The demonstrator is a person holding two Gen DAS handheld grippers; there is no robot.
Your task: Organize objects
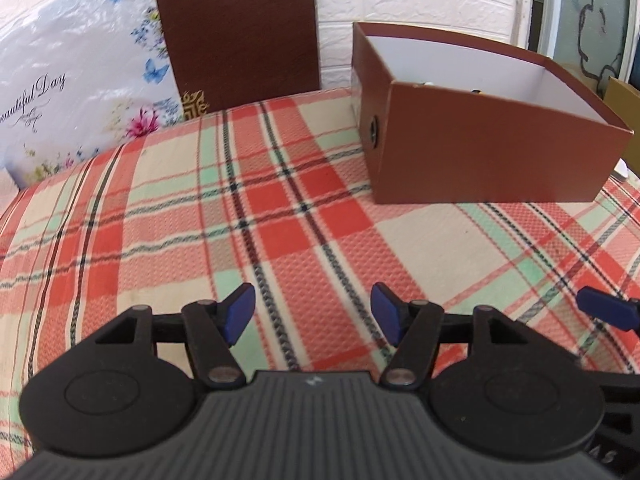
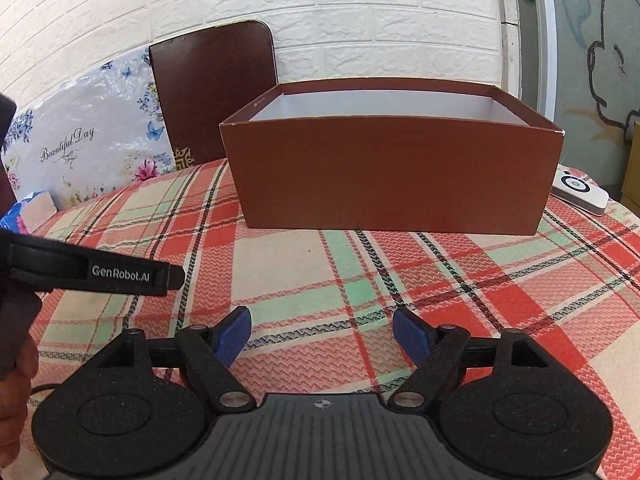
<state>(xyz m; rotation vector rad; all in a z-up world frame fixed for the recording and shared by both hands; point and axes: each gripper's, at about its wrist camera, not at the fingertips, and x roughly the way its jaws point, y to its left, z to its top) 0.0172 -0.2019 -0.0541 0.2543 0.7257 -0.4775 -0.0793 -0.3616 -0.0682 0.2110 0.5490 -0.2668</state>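
Observation:
An open brown cardboard box with a white inside stands on the plaid cloth. In the left wrist view it sits at the far right, and tiny bits of its contents peek over the near rim. In the right wrist view it is straight ahead, its contents hidden. My left gripper is open over bare cloth, holding nothing. My right gripper is also open and empty, well short of the box. The left gripper's black body reaches in from the left of the right wrist view, held by a hand.
A dark brown board and a floral plastic bag lean on the white brick wall behind. A white device lies right of the box. A blue packet sits at the far left.

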